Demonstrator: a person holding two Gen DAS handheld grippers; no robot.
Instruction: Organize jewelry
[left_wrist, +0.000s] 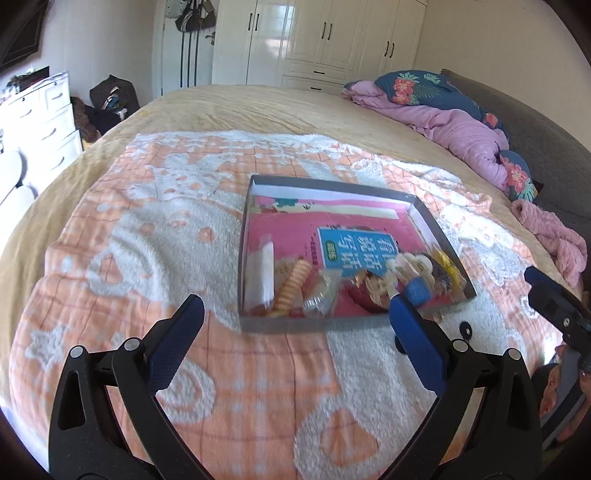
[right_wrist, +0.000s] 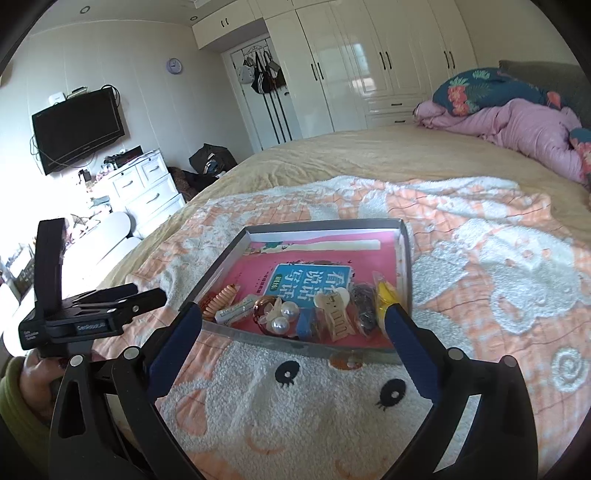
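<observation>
Jewelry and hair clips (right_wrist: 314, 314) sit bunched along the near wall of a shallow tray (right_wrist: 404, 251) on the bed (left_wrist: 221, 110), apparently gathered for tidiness, while left gripper (left_wrist: 295, 314) and right gripper (right_wrist: 293, 317) hover wide open, empty.

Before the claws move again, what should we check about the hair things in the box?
1. Left claw open, nothing between its fingers: ok.
2. Right claw open and empty: ok.
3. Shallow grey cardboard box lying flat on the peach and white fleece blanket: ok.
4. Orange spiral hair tie, white pearl clip and cream claw clip inside the box: ok.
5. Things sorted neatly: not ok, they are piled along the near edge.
6. Anything left outside the box: cannot tell.
</observation>
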